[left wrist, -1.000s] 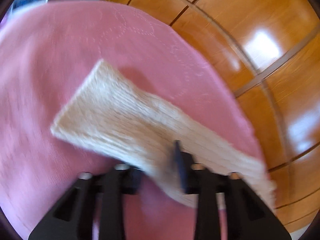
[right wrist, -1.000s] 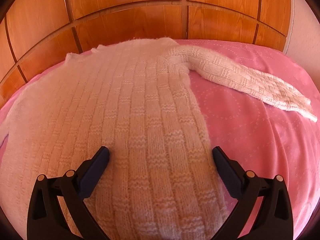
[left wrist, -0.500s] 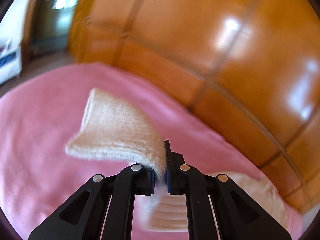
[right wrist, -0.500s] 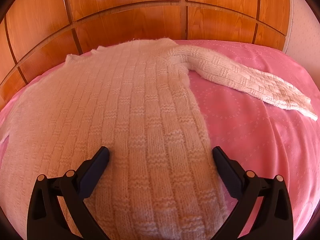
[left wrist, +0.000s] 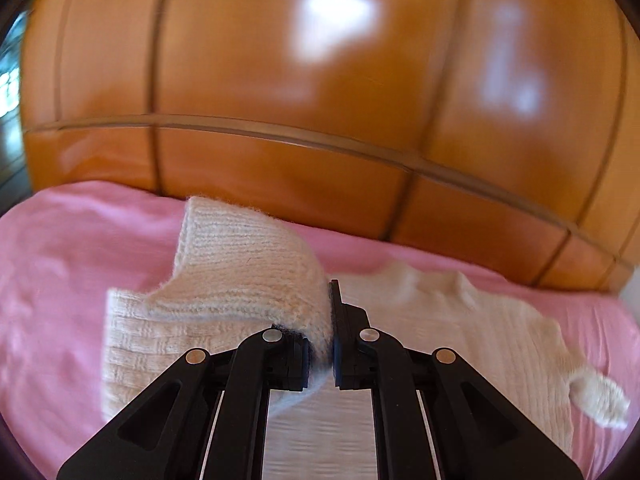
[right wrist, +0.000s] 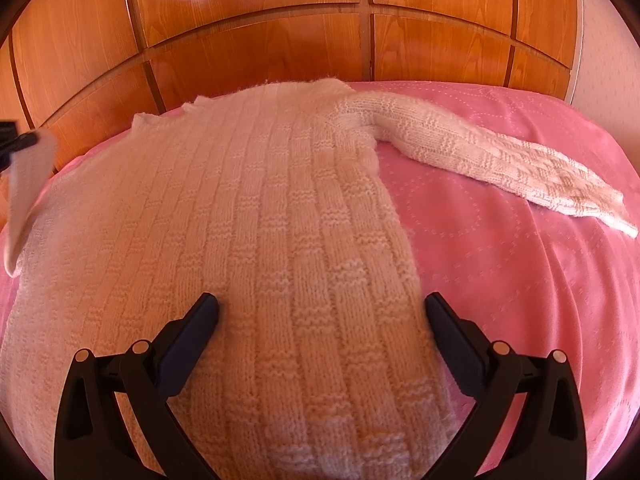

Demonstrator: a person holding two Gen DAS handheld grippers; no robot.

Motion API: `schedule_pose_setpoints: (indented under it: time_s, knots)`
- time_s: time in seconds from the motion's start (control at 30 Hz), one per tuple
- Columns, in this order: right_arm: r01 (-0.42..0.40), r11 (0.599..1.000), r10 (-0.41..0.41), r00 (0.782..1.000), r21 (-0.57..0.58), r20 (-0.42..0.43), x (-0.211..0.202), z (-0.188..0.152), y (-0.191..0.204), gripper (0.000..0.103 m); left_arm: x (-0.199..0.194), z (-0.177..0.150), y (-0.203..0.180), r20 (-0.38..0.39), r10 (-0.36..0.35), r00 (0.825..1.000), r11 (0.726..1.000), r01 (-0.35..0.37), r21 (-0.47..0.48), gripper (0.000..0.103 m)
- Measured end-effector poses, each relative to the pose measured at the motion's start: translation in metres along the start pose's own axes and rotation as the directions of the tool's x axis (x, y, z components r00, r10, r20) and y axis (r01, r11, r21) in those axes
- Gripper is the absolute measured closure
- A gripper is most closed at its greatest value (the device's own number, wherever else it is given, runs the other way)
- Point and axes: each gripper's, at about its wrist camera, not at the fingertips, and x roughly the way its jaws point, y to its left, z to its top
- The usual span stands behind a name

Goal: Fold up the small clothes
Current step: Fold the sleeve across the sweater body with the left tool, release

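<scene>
Left gripper [left wrist: 331, 344] clamped on the left sleeve [left wrist: 244, 276] of the cream knit sweater [right wrist: 256, 248], cuff lifted off the pink bedspread [right wrist: 520, 280] for the first fold. Next, probably: carry across the body and lay flat. Right gripper [right wrist: 320, 312] spread wide, empty, over the ribbed, fuzzy torso; right sleeve [right wrist: 480, 160] limp, outstretched below the glossy wooden headboard [right wrist: 280, 20].

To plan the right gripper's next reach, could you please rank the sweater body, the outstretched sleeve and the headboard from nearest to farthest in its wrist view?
1. Sweater body, under the right gripper.
2. Sleeve, ahead right.
3. Headboard, behind everything.
</scene>
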Motion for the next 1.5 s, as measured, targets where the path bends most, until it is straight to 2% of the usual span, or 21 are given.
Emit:
schedule_pose_setpoints:
  time_s: [0.17, 0.27, 0.37, 0.4, 0.47, 0.5, 0.53, 0.6, 0.7, 0.83, 0.93, 1.07, 1.17, 1.27, 1.43, 1.5]
  knots:
    - [-0.004, 1.000, 0.004, 1.000, 0.003, 0.001, 0.000, 0.000, 0.000, 0.002, 0.015, -0.013, -0.051, -0.019, -0.042, 0.999, 0.997, 0.043, 0.068, 0.096]
    - [-0.002, 1.000, 0.002, 1.000, 0.002, 0.002, 0.001, 0.001, -0.001, 0.002, 0.019, -0.020, -0.083, -0.020, -0.086, 0.996, 0.986, 0.088, 0.141, 0.096]
    - [-0.002, 1.000, 0.002, 1.000, 0.002, 0.002, 0.001, 0.001, 0.000, 0.002, 0.042, -0.028, -0.110, -0.077, -0.124, 0.989, 0.971, 0.137, 0.194, 0.096]
    - [-0.002, 1.000, 0.002, 1.000, 0.002, 0.003, 0.001, 0.001, 0.000, 0.002, 0.045, -0.033, -0.113, -0.091, -0.129, 0.987, 0.968, 0.145, 0.206, 0.093]
    - [-0.003, 1.000, 0.003, 1.000, 0.003, 0.003, 0.001, 0.001, 0.000, 0.002, 0.049, -0.044, -0.117, -0.122, -0.131, 0.984, 0.956, 0.157, 0.247, 0.059]
    - [-0.003, 1.000, 0.003, 1.000, 0.003, 0.003, 0.001, 0.000, -0.001, 0.002, 0.048, -0.048, -0.117, -0.126, -0.128, 0.984, 0.952, 0.157, 0.262, 0.025]
    - [-0.005, 1.000, 0.005, 1.000, 0.003, 0.003, 0.001, 0.001, -0.001, 0.002, 0.041, -0.054, -0.115, -0.100, -0.125, 0.987, 0.948, 0.148, 0.283, 0.018]
    - [-0.007, 1.000, 0.007, 1.000, 0.005, 0.003, 0.002, 0.001, -0.001, 0.002, 0.023, -0.062, -0.105, -0.044, -0.148, 0.988, 0.943, 0.155, 0.296, 0.017]
    - [-0.007, 1.000, 0.007, 1.000, 0.005, 0.003, 0.002, 0.001, -0.001, 0.002, 0.012, -0.067, -0.087, -0.043, -0.154, 0.987, 0.952, 0.160, 0.260, 0.017]
    - [-0.008, 1.000, 0.008, 1.000, 0.005, 0.002, 0.002, 0.001, -0.001, 0.002, 0.004, -0.071, -0.034, -0.056, -0.097, 0.994, 0.990, 0.102, 0.097, 0.017]
    - [-0.009, 1.000, 0.009, 1.000, 0.006, 0.002, 0.002, 0.001, -0.001, 0.002, 0.000, -0.074, 0.010, -0.069, -0.025, 0.997, 0.999, 0.022, -0.038, 0.017]
    - [-0.006, 1.000, 0.006, 1.000, 0.004, 0.001, 0.002, 0.001, -0.001, 0.002, 0.001, -0.093, 0.061, -0.108, -0.013, 0.994, 0.982, -0.007, -0.188, 0.015]
    - [-0.006, 1.000, 0.006, 1.000, 0.004, 0.002, 0.001, 0.001, -0.001, 0.002, 0.002, -0.103, 0.088, -0.135, -0.042, 0.990, 0.953, -0.001, -0.303, 0.015]
    - [-0.003, 1.000, 0.003, 1.000, 0.005, -0.002, 0.001, 0.001, -0.002, 0.002, 0.002, -0.105, 0.094, -0.133, -0.047, 0.990, 0.943, 0.000, -0.334, 0.015]
    - [-0.025, 1.000, 0.025, 0.999, 0.015, -0.030, 0.000, 0.000, -0.005, 0.002, -0.004, -0.107, 0.086, -0.140, -0.023, 0.990, 0.956, -0.019, -0.292, 0.015]
    - [-0.063, 0.998, 0.064, 0.997, 0.026, -0.038, -0.003, -0.002, -0.011, 0.002, -0.007, -0.110, 0.085, -0.145, -0.008, 0.989, 0.959, -0.034, -0.282, 0.015]
